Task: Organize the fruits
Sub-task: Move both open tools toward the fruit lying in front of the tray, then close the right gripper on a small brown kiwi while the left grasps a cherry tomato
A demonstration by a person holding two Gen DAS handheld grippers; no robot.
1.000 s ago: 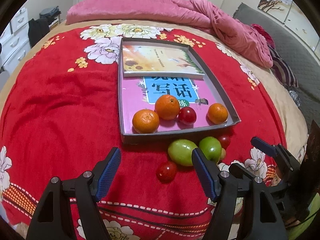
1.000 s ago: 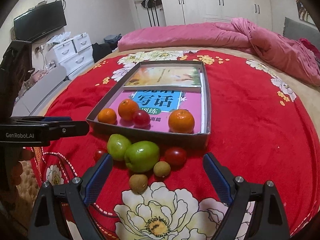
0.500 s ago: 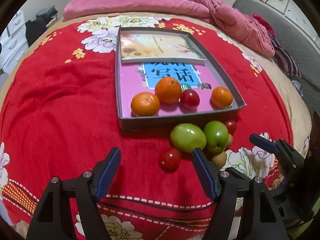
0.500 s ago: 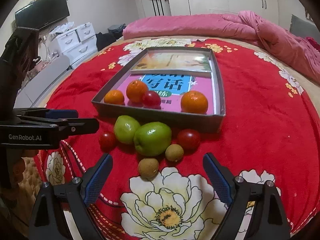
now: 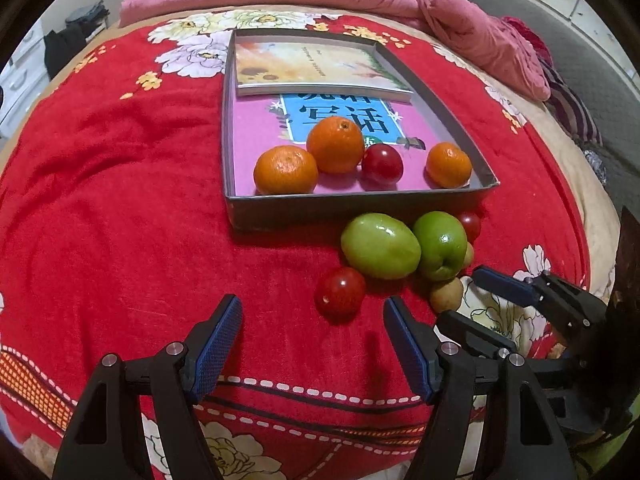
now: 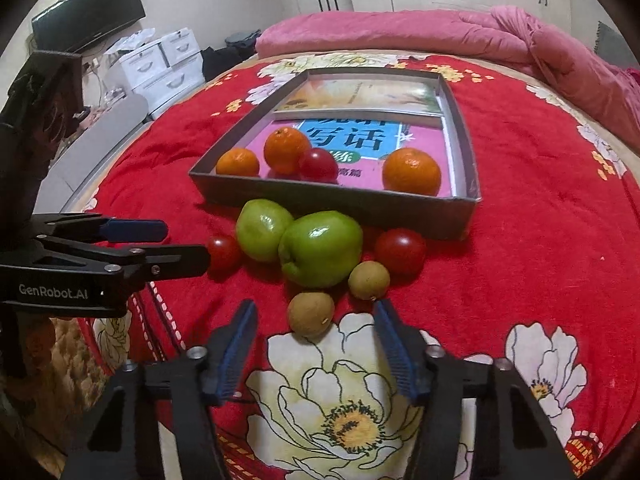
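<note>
A: Where are the fruits?
B: 4 lie in the tray [image 5: 356,204], others on the bed [image 5: 120,220] before it.
A: The tongs?
B: Left tongs [image 5: 313,330] stand open, empty. Right tongs [image 6: 314,330] are closing, nothing gripped.

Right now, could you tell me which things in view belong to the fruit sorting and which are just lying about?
Job: grey tray; three oranges and a red fruit inside it; two green fruits, two red fruits, two small brown fruits on the blanket.

Lying about: books in the tray, pink duvet, white drawers, television.
</note>
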